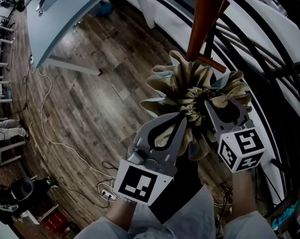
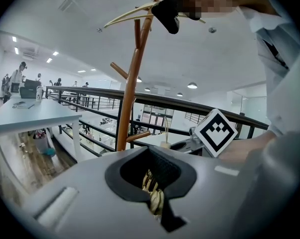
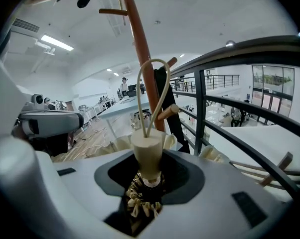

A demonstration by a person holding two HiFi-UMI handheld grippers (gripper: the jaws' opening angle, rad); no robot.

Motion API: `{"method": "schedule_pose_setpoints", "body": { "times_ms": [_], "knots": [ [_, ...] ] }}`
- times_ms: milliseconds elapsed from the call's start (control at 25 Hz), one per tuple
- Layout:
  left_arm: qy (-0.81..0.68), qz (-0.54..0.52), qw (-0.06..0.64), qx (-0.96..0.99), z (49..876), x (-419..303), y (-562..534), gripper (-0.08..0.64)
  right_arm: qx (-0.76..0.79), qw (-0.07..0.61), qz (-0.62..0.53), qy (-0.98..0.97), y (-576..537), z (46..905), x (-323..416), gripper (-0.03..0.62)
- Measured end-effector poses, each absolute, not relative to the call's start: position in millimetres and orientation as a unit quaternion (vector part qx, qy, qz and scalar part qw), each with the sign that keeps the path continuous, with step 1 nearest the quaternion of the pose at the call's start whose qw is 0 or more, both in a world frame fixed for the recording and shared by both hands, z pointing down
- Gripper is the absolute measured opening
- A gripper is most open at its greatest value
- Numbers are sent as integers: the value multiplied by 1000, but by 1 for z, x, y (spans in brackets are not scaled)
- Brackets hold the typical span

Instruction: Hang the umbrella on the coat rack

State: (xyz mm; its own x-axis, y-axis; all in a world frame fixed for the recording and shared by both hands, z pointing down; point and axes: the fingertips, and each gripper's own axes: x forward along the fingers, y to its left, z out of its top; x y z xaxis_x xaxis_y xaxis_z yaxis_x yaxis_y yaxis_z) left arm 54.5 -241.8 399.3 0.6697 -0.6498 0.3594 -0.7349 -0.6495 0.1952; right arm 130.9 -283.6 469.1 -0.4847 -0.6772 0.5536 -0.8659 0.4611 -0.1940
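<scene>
A folded beige umbrella [image 1: 195, 91] with bunched fabric is held up between both grippers, just below the red-brown coat rack pole [image 1: 205, 19]. My left gripper [image 1: 178, 119] is shut on the umbrella's fabric [image 2: 155, 197] from the lower left. On the right side, my right gripper [image 1: 211, 105] is shut on the umbrella's gathered neck [image 3: 142, 193]. Above those jaws stand the cream handle cap [image 3: 149, 153] and its cord loop [image 3: 152, 91]. The rack pole [image 3: 140, 49] with its pegs rises close behind the loop. The pole [image 2: 130, 98] also shows in the left gripper view.
A black metal railing [image 1: 269, 68] runs right behind the rack. A pale table [image 1: 65, 19] stands to the far left on the wooden floor [image 1: 90, 103], with white cables [image 1: 50, 133] trailing across it. People stand far off at the back [image 2: 20, 76].
</scene>
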Motion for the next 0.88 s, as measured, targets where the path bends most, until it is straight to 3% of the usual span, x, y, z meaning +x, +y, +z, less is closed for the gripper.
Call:
{"method": "schedule_pose_setpoints", "body": {
  "times_ms": [880],
  "knots": [
    [-411,141,184,881,424,59,-257,5,422,237,260,-836,-331,521,130,137]
  ]
}}
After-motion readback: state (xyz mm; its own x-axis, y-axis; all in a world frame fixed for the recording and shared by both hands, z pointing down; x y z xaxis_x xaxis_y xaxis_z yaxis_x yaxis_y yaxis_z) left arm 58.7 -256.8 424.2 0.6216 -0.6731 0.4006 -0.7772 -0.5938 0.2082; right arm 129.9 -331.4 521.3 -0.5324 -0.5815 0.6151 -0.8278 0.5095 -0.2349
